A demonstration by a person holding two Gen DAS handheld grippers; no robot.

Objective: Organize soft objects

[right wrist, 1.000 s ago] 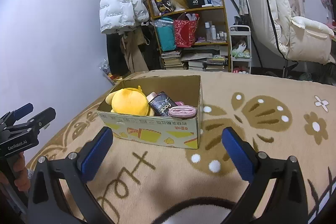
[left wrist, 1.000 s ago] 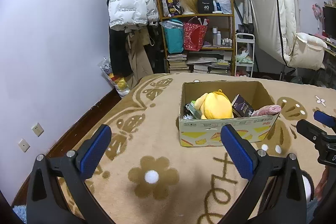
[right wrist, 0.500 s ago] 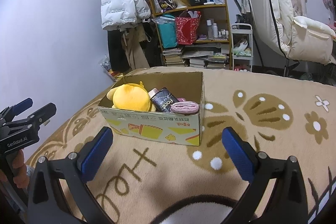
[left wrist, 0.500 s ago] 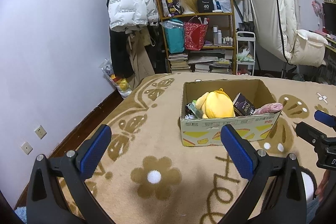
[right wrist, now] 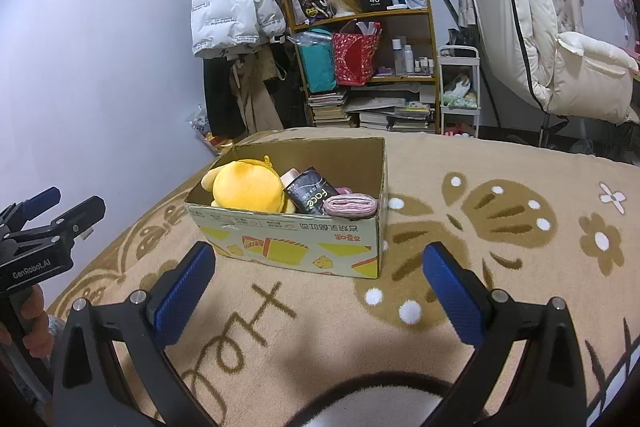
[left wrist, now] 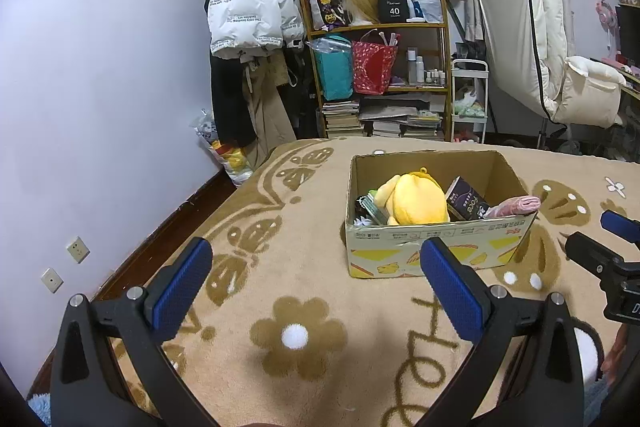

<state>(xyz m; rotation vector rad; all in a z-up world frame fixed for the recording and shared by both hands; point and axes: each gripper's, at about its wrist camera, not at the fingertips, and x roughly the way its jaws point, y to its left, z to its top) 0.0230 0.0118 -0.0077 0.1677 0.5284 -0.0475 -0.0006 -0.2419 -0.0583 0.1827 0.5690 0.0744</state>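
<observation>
A cardboard box (left wrist: pixel 436 251) (right wrist: pixel 296 239) stands on a beige patterned blanket. In it lie a yellow plush toy (left wrist: pixel 416 197) (right wrist: pixel 246 187), a dark packet marked "face" (left wrist: pixel 466 205) (right wrist: pixel 312 197) and a rolled pink cloth (left wrist: pixel 516 205) (right wrist: pixel 350 205). My left gripper (left wrist: pixel 316 287) is open and empty, held above the blanket in front of the box. My right gripper (right wrist: pixel 320 289) is open and empty, also short of the box. Each gripper shows at the edge of the other's view.
The blanket (left wrist: pixel 280 219) covers a bed whose left edge drops to a dark floor by the wall. Behind stand a cluttered shelf (left wrist: pixel 380 67), a hanging white puffer jacket (left wrist: pixel 252 11) and a cream padded chair (left wrist: pixel 536 47).
Both grippers have drawn back and risen slightly, so the box sits a little farther away in both views. The jaws stay open.
</observation>
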